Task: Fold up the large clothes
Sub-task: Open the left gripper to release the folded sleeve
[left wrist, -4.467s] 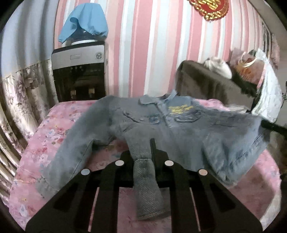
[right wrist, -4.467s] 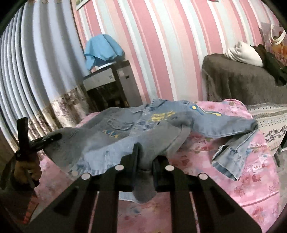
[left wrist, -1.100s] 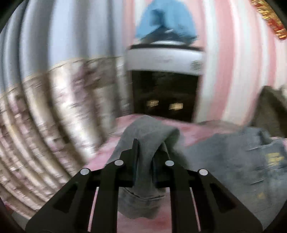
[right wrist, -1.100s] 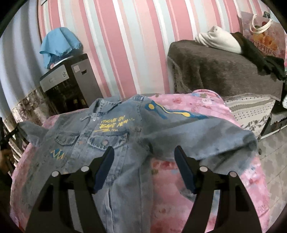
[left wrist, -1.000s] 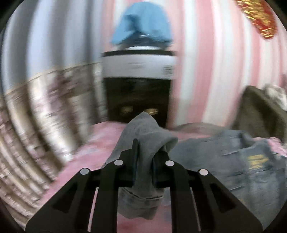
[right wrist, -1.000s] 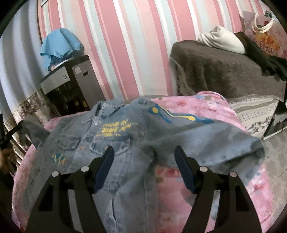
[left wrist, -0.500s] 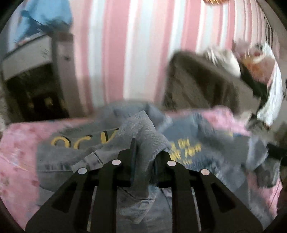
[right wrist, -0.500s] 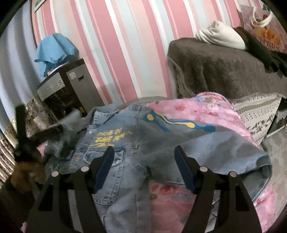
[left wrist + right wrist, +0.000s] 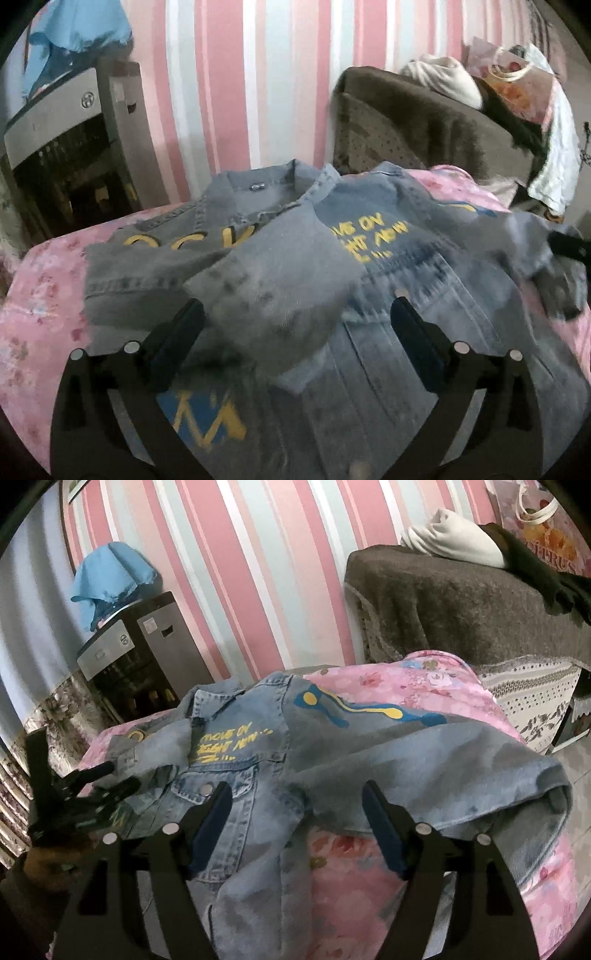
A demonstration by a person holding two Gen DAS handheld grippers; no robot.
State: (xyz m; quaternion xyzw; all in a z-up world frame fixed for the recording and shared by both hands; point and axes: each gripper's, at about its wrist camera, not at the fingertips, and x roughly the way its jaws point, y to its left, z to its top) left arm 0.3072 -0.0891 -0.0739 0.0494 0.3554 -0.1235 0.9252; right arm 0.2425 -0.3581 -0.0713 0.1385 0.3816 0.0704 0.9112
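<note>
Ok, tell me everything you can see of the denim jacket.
The jacket is faded blue denim, lying front up on the pink floral cover. It has a collar, metal snaps, flap chest pockets, yellow lettering on the chest and yellow-and-blue prints. One sleeve is folded across the front; the other lies out sideways over the cover's edge. Both the left gripper and right gripper are open, holding nothing.

In the left wrist view, the folded-over sleeve (image 9: pixel 273 291) is covering part of the yellow lettering (image 9: pixel 192 240) on the denim jacket (image 9: pixel 424 295), so we are reading only a few letters, and motion is smearing the cloth on the right. In the right wrist view, we are losing the jacket's hem behind the right gripper (image 9: pixel 297 823), and the left gripper (image 9: pixel 96 786) is showing too dark to judge its fingers.
</note>
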